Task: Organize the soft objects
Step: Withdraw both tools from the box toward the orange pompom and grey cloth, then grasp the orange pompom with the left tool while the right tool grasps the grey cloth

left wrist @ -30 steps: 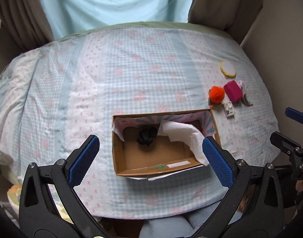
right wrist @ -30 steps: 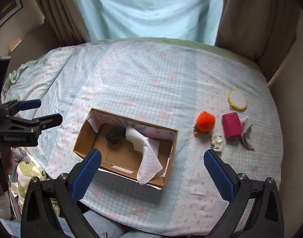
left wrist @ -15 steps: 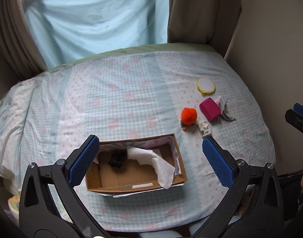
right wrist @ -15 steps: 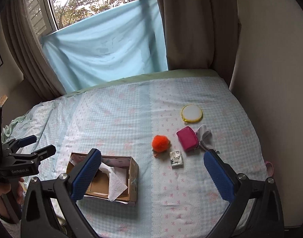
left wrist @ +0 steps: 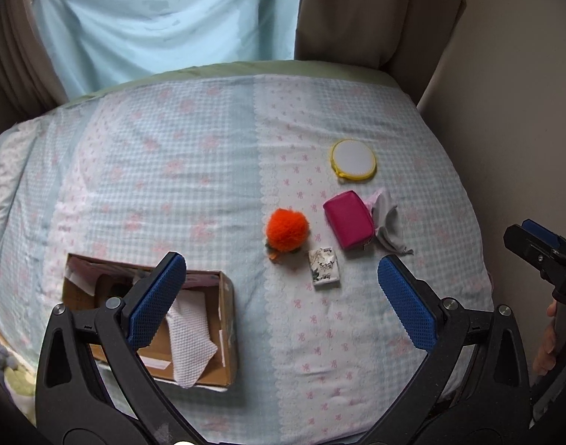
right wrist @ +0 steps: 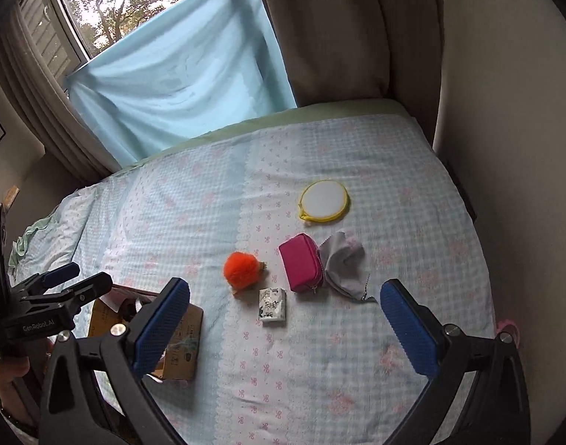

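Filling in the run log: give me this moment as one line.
left gripper: open, empty | right gripper: open, empty | box: holds white cloth | orange pompom, pink pouch: on bed

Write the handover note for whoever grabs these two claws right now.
Left claw: open, empty, above the bed.
Right claw: open, empty, over the loose items.
Cardboard box at the near left already holds a white cloth and something dark, mostly hidden.
Left on the bedspread: orange pompom, small printed packet, pink pouch touching the grey cloth, and yellow-rimmed round pad.
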`<state>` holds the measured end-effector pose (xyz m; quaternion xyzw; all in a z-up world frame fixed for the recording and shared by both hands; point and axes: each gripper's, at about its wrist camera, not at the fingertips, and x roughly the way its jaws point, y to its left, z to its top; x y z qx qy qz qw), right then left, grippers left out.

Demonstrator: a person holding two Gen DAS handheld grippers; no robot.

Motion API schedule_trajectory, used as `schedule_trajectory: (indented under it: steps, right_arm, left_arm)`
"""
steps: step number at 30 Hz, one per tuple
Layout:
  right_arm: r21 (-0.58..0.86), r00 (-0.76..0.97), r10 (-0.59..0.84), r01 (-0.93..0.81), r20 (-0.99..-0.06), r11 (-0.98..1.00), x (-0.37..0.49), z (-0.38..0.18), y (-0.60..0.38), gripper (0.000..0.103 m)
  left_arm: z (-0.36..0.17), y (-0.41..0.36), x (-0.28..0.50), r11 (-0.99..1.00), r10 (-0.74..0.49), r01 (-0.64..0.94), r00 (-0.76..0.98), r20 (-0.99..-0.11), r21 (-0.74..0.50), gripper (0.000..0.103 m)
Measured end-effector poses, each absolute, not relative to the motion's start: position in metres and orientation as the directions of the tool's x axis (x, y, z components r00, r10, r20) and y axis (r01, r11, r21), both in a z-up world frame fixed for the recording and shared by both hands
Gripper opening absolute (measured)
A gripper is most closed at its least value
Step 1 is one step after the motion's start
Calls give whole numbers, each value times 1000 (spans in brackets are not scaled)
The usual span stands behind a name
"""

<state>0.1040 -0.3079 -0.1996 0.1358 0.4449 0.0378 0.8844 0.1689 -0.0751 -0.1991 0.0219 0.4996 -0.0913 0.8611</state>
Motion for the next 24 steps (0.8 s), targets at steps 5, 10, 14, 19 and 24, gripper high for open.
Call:
schedule_trajectory:
  steps: [5, 10, 14, 19, 24]
  right_arm:
    - [338, 580, 222, 99, -784, 936, 133, -259, -330, 103]
    - [434, 576, 248, 210, -779, 876, 163, -328, -346, 97]
    - [478, 560, 250, 305, -790, 824, 181, -381, -353, 95]
    - [518, 550, 249, 410, -797, 750, 191, -429, -359, 92]
    - [580, 565, 265, 501, -782, 643, 194, -462, -360, 82]
  left_arm:
    - [-266, -101, 207, 985, -120, 166, 472, -874, -46, 103]
    - [-340, -117, 245, 991, -96, 130, 454, -886, -41, 103]
    - [-385, -126, 266, 990, -77, 140, 440, -895, -17, 103]
    - [-431, -132, 280, 989, -57, 148, 411, -910, 6, 103]
    - [-459, -130, 289, 989, -35, 143, 411, -911, 27, 103]
